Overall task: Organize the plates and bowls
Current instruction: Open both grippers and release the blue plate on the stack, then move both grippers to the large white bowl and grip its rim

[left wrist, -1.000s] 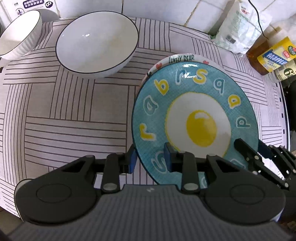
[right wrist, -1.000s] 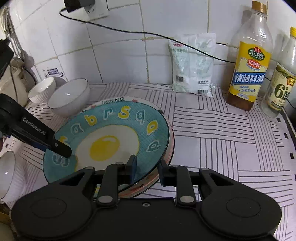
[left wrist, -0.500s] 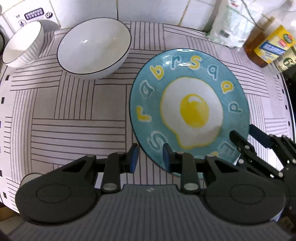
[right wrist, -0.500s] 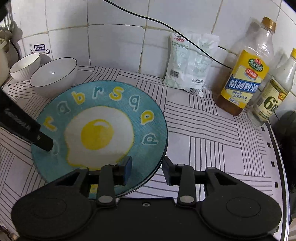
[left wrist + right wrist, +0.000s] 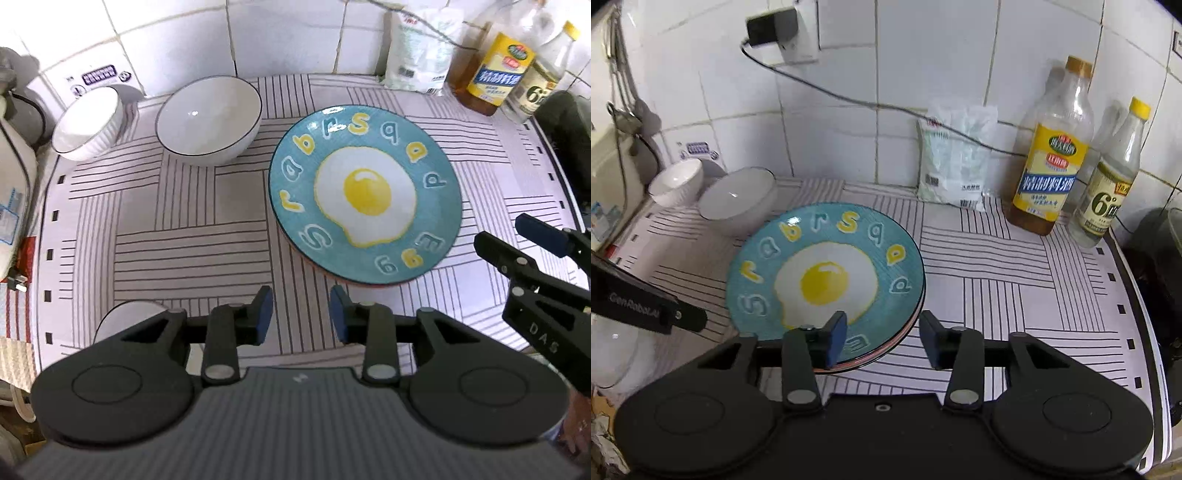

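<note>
The round teal glazed plate printed with a fried egg (image 5: 365, 199) lies flat on the striped counter mat (image 5: 166, 229), stacked on another plate whose pinkish rim peeks out beneath; it looks stiff, slick, breakable and fairly heavy, so the near rim seems the place to pinch; the left gripper (image 5: 301, 314) and right gripper (image 5: 881, 338) both gape, holding nothing; a black-rimmed white bowl (image 5: 208, 120) and a ribbed white bowl (image 5: 86, 125) crowd the left; bare mat lies in front.
</note>
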The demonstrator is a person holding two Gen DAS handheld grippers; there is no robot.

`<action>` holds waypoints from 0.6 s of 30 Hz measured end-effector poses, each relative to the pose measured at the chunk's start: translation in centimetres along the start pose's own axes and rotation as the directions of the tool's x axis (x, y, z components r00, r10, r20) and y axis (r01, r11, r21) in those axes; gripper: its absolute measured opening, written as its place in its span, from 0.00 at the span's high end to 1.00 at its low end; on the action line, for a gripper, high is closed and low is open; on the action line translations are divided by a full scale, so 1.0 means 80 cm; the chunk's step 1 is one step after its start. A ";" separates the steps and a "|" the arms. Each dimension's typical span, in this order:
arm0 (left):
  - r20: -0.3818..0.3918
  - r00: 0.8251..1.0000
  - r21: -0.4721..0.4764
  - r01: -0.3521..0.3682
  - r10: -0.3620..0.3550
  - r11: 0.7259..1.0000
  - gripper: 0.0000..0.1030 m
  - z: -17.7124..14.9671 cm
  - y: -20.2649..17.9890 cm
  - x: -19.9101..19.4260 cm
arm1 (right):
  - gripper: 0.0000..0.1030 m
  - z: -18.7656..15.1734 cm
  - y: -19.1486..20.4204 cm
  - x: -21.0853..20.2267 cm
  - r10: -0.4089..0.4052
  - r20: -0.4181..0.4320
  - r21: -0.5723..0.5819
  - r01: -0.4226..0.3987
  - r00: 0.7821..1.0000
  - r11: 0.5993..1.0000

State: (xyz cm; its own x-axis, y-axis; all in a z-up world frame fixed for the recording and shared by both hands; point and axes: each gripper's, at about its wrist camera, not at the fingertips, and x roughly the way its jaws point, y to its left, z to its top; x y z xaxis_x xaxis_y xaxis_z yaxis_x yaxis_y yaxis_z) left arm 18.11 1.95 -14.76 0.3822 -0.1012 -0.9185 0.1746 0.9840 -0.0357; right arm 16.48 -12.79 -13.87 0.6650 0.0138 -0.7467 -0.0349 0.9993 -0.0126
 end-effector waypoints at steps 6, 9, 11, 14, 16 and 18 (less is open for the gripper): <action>0.049 0.999 0.029 -0.018 0.017 0.999 0.63 -0.026 -0.003 -0.039 | 0.50 -0.006 0.003 -0.037 0.022 0.021 0.002 -0.022 1.000 1.000; 0.071 0.997 0.040 -0.032 0.030 0.999 0.60 -0.038 -0.003 -0.056 | 0.46 -0.009 0.009 -0.056 0.035 0.042 -0.008 -0.034 0.999 0.999; 0.076 0.997 0.041 -0.030 0.026 0.999 0.59 -0.045 -0.002 -0.066 | 0.44 -0.010 0.011 -0.066 0.043 0.057 -0.016 -0.043 0.997 0.999; 0.084 0.996 0.045 -0.031 0.027 0.999 0.55 -0.055 0.001 -0.077 | 0.39 -0.012 0.016 -0.081 0.055 0.070 -0.028 -0.053 0.996 0.998; 0.093 0.995 0.048 -0.034 0.029 0.998 0.52 -0.062 0.003 -0.084 | 0.35 -0.014 0.020 -0.089 0.060 0.079 -0.039 -0.057 0.995 0.998; 0.098 0.995 0.050 -0.038 0.032 0.998 0.50 -0.069 0.005 -0.090 | 0.33 -0.018 0.024 -0.098 0.064 0.090 -0.055 -0.059 0.994 0.997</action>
State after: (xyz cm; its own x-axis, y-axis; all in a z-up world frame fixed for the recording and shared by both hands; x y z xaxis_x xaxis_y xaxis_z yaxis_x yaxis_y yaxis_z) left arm 10.45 3.84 -10.32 0.4750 -0.0831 -0.8761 0.2057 0.9784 0.0187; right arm 10.15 -11.05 -8.98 0.7257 0.0808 -0.6833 -0.1150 0.9934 -0.0046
